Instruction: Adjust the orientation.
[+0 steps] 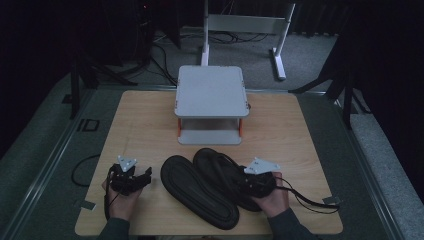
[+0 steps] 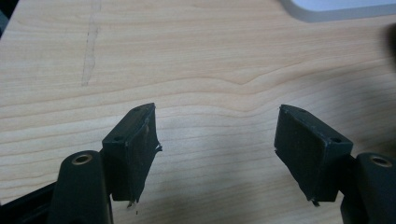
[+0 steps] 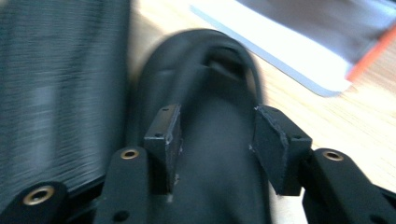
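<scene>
I have two black sandals near me on the table [image 1: 150,115]: the left sandal [image 1: 197,192] lies sole-up, and the right sandal [image 1: 222,172] lies strap-up, partly tucked against it, both in front of the grey stand [image 1: 210,92] at the far middle. They look like foam or rubber flip-flops, so I judge them light, bendy along the length and fairly grippy, not fragile; a pinch across the edge of the sole near the heel, or on the strap [image 3: 224,58], should hold without slipping, though the sole may droop. My right gripper [image 3: 217,140] sits low over the right sandal's heel end, pointing along it toward the toe; its jaws stand apart on either side of the footbed, and I cannot make out the pads pressing on anything, the view being blurred. My left gripper [image 2: 224,149] rests near the left edge, hand low, pointed across bare wood with its jaws apart and nothing between them, just beside the left sandal.
</scene>
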`<act>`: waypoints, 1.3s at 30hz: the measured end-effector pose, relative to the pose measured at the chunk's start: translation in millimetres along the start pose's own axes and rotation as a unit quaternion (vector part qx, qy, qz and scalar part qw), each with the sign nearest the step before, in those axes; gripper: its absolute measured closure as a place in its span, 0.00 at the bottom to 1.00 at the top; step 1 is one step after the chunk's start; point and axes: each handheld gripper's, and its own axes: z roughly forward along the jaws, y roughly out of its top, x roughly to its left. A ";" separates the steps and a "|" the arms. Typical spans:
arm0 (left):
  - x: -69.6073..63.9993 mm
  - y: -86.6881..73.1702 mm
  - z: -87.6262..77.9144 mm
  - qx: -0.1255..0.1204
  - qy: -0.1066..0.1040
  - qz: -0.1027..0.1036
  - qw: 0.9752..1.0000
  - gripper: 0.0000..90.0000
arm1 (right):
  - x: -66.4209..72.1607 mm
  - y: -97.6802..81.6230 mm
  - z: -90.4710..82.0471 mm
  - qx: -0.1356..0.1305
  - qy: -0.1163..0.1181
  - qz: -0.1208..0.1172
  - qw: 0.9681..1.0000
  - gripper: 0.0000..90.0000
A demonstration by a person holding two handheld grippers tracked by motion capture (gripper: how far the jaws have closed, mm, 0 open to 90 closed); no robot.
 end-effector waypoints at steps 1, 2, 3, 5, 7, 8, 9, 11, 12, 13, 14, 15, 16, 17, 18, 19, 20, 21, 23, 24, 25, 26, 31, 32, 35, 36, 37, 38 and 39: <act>-0.4 0.2 -1.7 -0.001 -0.001 0.002 1.000 0.33 | 6.3 0.0 -3.7 0.000 0.004 -0.009 1.000 0.56; -1.2 0.4 -3.2 -0.004 -0.002 0.002 1.000 0.33 | 12.2 0.0 -6.5 0.000 0.007 -0.018 1.000 0.56; -1.8 0.4 -4.9 -0.006 -0.003 0.003 1.000 0.33 | 17.5 -0.2 -8.7 -0.002 0.013 -0.023 1.000 0.55; -2.5 0.4 -8.3 -0.007 -0.006 0.007 1.000 0.33 | 27.5 -0.9 -11.7 -0.003 0.023 -0.030 0.999 0.54; -3.0 0.4 -11.3 -0.007 -0.007 0.010 1.000 0.33 | 38.1 -2.0 -12.3 -0.005 0.035 -0.037 0.999 0.51; -2.8 0.7 -12.8 -0.008 -0.006 0.012 1.000 0.33 | 43.7 -2.8 -11.9 -0.004 0.041 -0.041 0.998 0.48; -2.5 1.6 -15.2 -0.012 -0.006 0.012 1.000 0.33 | 48.1 -3.4 -11.6 -0.004 0.042 -0.045 0.998 0.46; -1.3 3.1 -20.1 -0.020 -0.007 0.012 1.000 0.33 | 60.8 -5.5 -11.1 -0.007 0.059 -0.055 0.997 0.43; -0.8 3.7 -22.9 -0.021 -0.010 0.014 1.000 0.33 | 65.5 -6.7 -11.2 -0.011 0.070 -0.055 0.996 0.40; -0.7 3.8 -25.3 -0.022 -0.012 0.019 0.999 0.33 | 70.3 -7.5 -10.6 -0.011 0.070 -0.056 0.996 0.36; -0.8 3.5 -27.7 -0.024 -0.013 0.027 0.999 0.33 | 75.1 -8.3 -9.2 -0.009 0.067 -0.066 0.996 0.32; -1.0 2.9 -30.1 -0.025 -0.015 0.032 0.999 0.33 | 80.3 -9.1 -7.8 -0.007 0.060 -0.079 0.995 0.28; -1.3 2.2 -32.2 -0.028 -0.019 0.038 0.999 0.33 | 84.6 -9.6 -6.1 -0.008 0.056 -0.088 0.994 0.23; -1.8 1.3 -34.2 -0.029 -0.021 0.043 0.998 0.33 | 87.5 -9.3 -4.0 -0.005 0.057 -0.090 0.994 0.21; -2.6 0.3 -35.9 -0.029 -0.024 0.047 0.998 0.33 | 89.6 -8.8 -2.1 -0.004 0.059 -0.094 0.994 0.21; -3.7 -1.0 -37.2 -0.027 -0.027 0.050 0.998 0.33 | 91.6 -8.1 -0.3 -0.004 0.059 -0.098 0.993 0.19; -5.2 -2.7 -38.1 -0.025 -0.031 0.054 0.998 0.32 | 93.5 -6.8 1.5 -0.003 0.054 -0.102 0.993 0.18; -7.1 -4.6 -38.7 -0.024 -0.037 0.058 0.997 0.32 | 95.6 -5.3 3.9 -0.001 0.050 -0.113 0.992 0.17; -11.7 -8.7 -39.9 -0.019 -0.044 0.067 0.997 0.31 | 101.3 -3.4 8.6 -0.001 0.038 -0.133 0.990 0.15; -14.4 -10.9 -41.0 -0.017 -0.048 0.072 0.996 0.31 | 103.2 -2.8 11.1 0.001 0.040 -0.134 0.990 0.15; -14.4 -10.9 -41.0 -0.017 -0.048 0.072 0.996 0.30 | 103.2 -2.8 11.1 0.001 0.040 -0.134 0.990 0.15; -19.6 -15.5 -43.3 -0.017 -0.058 0.078 0.995 0.30 | 103.7 -2.6 13.7 0.002 0.047 -0.132 0.990 0.15; -39.6 -26.0 -48.6 -0.015 -0.069 0.109 0.992 0.21 | 106.7 -8.6 27.1 0.026 0.032 -0.139 0.989 0.13; -46.6 -28.2 -48.6 -0.011 -0.069 0.123 0.990 0.20 | 107.4 -9.5 28.7 0.027 0.033 -0.140 0.989 0.13; -59.5 -31.2 -46.6 -0.003 -0.071 0.148 0.986 0.18 | 108.5 -11.1 32.1 0.029 0.025 -0.142 0.989 0.12; -62.4 -32.1 -45.7 -0.001 -0.076 0.151 0.986 0.18 | 108.7 -10.9 31.7 0.027 0.025 -0.143 0.989 0.12; -62.4 -32.1 -45.7 -0.001 -0.076 0.151 0.986 0.18 | 108.7 -10.9 31.7 0.027 0.025 -0.143 0.989 0.12; -62.4 -32.1 -45.7 -0.001 -0.076 0.151 0.986 0.18 | 108.7 -10.7 31.5 0.026 0.023 -0.144 0.989 0.12; -70.4 -34.1 -41.2 0.011 -0.097 0.158 0.983 0.18 | 108.5 -10.9 32.8 0.028 0.022 -0.146 0.989 0.11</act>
